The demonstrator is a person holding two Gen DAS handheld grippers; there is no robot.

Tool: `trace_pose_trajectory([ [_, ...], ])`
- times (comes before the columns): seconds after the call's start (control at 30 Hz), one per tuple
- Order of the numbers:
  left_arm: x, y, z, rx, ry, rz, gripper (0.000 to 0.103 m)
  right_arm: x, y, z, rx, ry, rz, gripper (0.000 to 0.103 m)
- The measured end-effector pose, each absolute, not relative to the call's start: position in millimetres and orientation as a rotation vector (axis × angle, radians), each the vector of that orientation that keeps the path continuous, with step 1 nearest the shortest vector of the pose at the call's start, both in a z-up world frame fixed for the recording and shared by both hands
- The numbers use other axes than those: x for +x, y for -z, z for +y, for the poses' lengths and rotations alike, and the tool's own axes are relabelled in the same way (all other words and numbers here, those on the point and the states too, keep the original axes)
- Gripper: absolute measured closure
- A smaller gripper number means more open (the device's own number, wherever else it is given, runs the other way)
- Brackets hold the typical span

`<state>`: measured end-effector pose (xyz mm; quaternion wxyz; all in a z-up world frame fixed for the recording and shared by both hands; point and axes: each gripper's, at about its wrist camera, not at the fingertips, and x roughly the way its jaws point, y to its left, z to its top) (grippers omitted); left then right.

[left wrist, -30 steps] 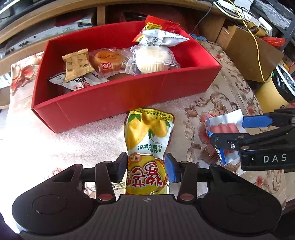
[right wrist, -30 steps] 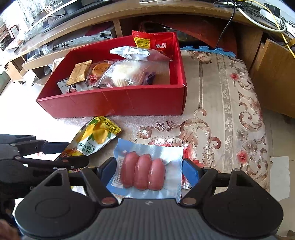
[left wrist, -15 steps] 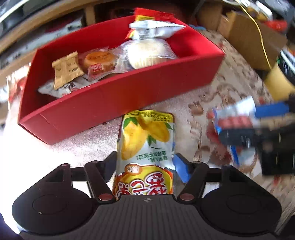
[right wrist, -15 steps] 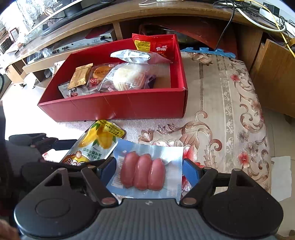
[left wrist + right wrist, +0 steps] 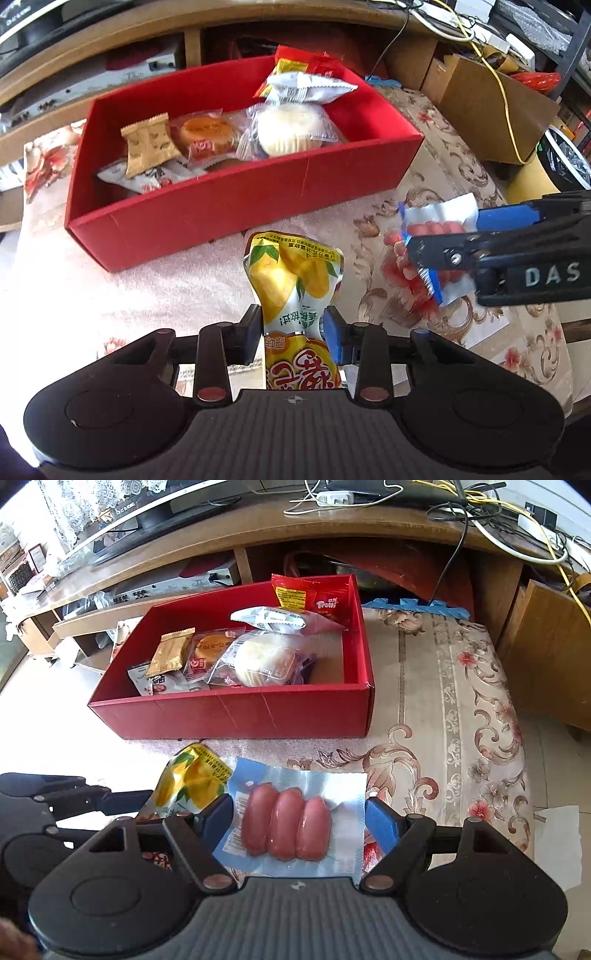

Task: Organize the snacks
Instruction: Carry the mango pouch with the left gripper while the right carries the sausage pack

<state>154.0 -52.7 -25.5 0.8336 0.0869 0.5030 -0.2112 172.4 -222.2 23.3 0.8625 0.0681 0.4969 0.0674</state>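
My left gripper [image 5: 293, 326] is shut on a yellow mango-print pouch [image 5: 291, 273], pinching its waist so the top stands up in front of the red box [image 5: 240, 206]. To the right, my right gripper [image 5: 443, 234] is shut on a clear-and-blue pack of three pink sausages [image 5: 436, 225], held above the flowered cloth. In the right wrist view that sausage pack [image 5: 288, 823] spans the right gripper [image 5: 299, 812] from pad to pad, with the mango pouch [image 5: 192, 782] just to its left. The red box [image 5: 240, 716] holds several wrapped snacks.
In the box lie a gold wafer pack [image 5: 147, 147], an orange pastry [image 5: 207, 136], a white bun [image 5: 291, 129] and a red Trolli bag [image 5: 317, 598]. A wooden bench [image 5: 258, 531] runs behind. A cardboard box [image 5: 491, 110] and a yellow roll [image 5: 528, 181] stand right.
My left gripper's jaws widened, then closed tight on the mango pouch, crumpling its middle. The right gripper keeps its hold on the sausage pack.
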Motion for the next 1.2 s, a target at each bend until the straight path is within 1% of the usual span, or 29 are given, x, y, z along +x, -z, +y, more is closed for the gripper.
trace_pose_trajectory([
  [0.67, 154.5, -20.0, -43.5, 0.083, 0.476, 0.959, 0.061, 175.9, -41.2, -223.2, 0.159, -0.140, 0.985, 0.027],
  [1.2, 174.4, -46.6, -32.1, 0.011, 0.430, 0.876, 0.060, 194.9, -63.7, -212.3, 0.173, -0.148, 0.919, 0.027],
])
